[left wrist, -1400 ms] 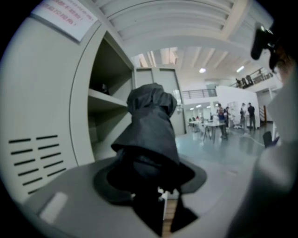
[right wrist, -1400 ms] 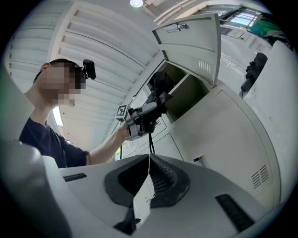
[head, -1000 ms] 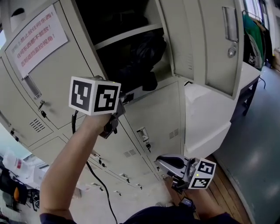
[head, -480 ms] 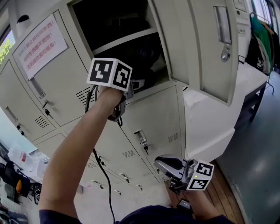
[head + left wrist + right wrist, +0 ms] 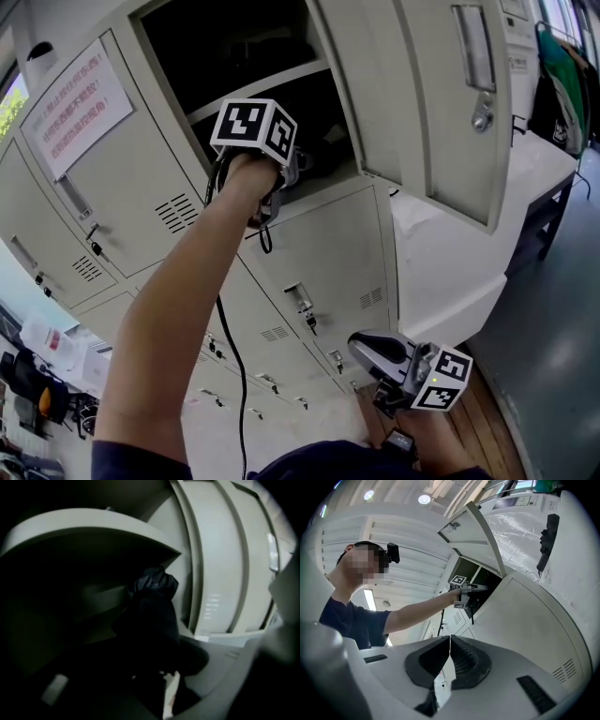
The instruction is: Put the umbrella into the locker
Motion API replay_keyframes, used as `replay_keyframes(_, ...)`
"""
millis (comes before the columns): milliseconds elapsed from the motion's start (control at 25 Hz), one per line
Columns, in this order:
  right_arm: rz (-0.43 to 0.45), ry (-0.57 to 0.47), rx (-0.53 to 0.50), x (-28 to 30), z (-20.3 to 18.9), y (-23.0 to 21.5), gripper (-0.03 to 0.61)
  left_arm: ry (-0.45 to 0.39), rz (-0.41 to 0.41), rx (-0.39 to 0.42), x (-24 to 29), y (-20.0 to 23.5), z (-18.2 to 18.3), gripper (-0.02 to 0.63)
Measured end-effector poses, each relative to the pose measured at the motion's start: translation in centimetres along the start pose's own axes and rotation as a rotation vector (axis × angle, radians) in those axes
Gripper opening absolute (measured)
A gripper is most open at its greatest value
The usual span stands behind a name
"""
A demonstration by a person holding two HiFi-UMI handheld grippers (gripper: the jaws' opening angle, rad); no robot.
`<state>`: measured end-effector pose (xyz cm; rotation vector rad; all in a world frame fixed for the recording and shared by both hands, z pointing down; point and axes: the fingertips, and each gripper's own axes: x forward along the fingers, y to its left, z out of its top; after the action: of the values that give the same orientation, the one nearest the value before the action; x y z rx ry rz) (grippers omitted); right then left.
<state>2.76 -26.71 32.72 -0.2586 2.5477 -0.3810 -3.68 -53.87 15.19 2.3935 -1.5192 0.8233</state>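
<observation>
under the shelf [image 5: 93, 527] of the open locker [image 5: 330, 194], the left gripper [image 5: 289, 174] reaches in with the dark folded umbrella [image 5: 152, 616]. its jaws are lost in shadow but seem clamped on the umbrella's near end. the right gripper [image 5: 373, 352] hangs low, well apart from the opening, with its jaws pressed together on nothing. if the umbrella is let go this close to the front lip, it may tip and slide back out, or its fabric may catch on the shelf edge.

Locker compartment floor [image 5: 337, 187], dark bundled umbrella [image 5: 154, 613] on it (beneath the shelf [image 5: 93, 524]).
</observation>
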Motion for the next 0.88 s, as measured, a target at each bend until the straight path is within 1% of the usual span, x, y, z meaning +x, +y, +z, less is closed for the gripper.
replay_keyframes(120,-0.012,-0.011,0.002,-0.4,0.1,-0.6,0.008,0.010,0.032,-0.012,1.1,1.7,0.2,0.222)
replay_keyframes(200,-0.024,-0.009,0.004,-0.7,0.1,-1.3,0.008,0.022,0.041,0.000,1.8,2.3,0.2,0.222)
replay_keyframes(360,-0.035,-0.008,0.007,-0.5,0.5,-2.2,0.008,0.079,0.052,0.052,3.2,2.7,-0.3,0.224)
replay_keyframes(640,-0.014,-0.005,-0.007,0.8,0.8,-2.3,0.008,0.183,0.073,0.133,3.8,3.3,-1.7,0.229)
replay_keyframes(720,-0.006,-0.004,-0.012,1.2,0.8,-2.0,0.008,0.204,0.067,0.137,3.8,3.3,-2.2,0.232)
replay_keyframes(880,0.011,-0.002,-0.019,1.9,0.8,-1.2,0.008,0.239,0.030,0.108,3.8,3.1,-3.1,0.254)
